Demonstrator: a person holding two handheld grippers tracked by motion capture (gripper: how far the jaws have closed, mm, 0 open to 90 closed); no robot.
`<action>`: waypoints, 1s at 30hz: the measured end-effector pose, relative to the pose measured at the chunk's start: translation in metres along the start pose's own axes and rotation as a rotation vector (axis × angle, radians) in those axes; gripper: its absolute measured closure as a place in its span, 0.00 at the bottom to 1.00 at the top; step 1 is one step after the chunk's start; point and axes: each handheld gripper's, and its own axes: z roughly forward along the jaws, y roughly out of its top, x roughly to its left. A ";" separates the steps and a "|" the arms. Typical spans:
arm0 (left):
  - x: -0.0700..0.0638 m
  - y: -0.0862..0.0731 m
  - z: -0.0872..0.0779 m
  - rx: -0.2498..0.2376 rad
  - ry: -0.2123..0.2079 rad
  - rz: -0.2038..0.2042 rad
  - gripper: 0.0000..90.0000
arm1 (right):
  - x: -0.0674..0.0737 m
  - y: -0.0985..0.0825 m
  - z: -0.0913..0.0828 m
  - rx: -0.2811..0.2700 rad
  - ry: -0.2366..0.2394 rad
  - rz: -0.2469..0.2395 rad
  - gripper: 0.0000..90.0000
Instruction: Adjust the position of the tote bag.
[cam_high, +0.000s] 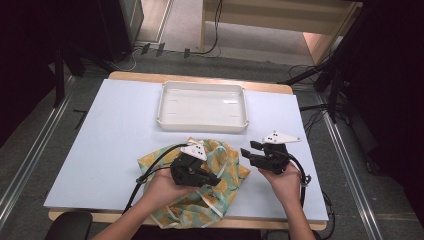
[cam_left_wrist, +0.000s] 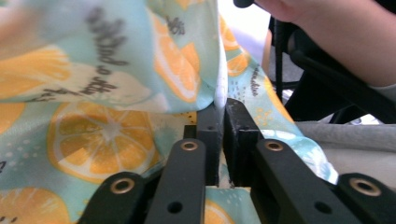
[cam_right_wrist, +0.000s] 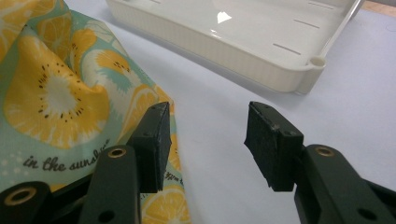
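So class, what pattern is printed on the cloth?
The cloth has yellow lemon slices on pale mint green, with dark script lettering; clearest in the right gripper view.

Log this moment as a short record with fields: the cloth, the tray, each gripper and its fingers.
cloth: lemon-print fabric, crumpled at the near edge of the table, partly hanging over it
tray: white, empty tray, beyond the cloth, apart from it
left gripper: left gripper over the cloth, fingers pinching a fold of it
right gripper: right gripper beside the cloth's right edge, fingers open, nothing between them
right gripper aim: toward the tray's near rim and the cloth's edge
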 end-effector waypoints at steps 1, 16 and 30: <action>0.000 0.001 -0.002 0.000 -0.001 0.001 0.92 | 0.000 0.000 0.000 0.001 0.001 0.001 0.57; -0.003 0.006 -0.028 -0.030 0.043 -0.003 0.67 | 0.002 0.000 0.001 0.009 0.006 -0.001 0.56; 0.003 0.004 -0.052 -0.047 0.071 -0.003 0.49 | 0.002 0.000 0.001 0.010 0.017 -0.004 0.58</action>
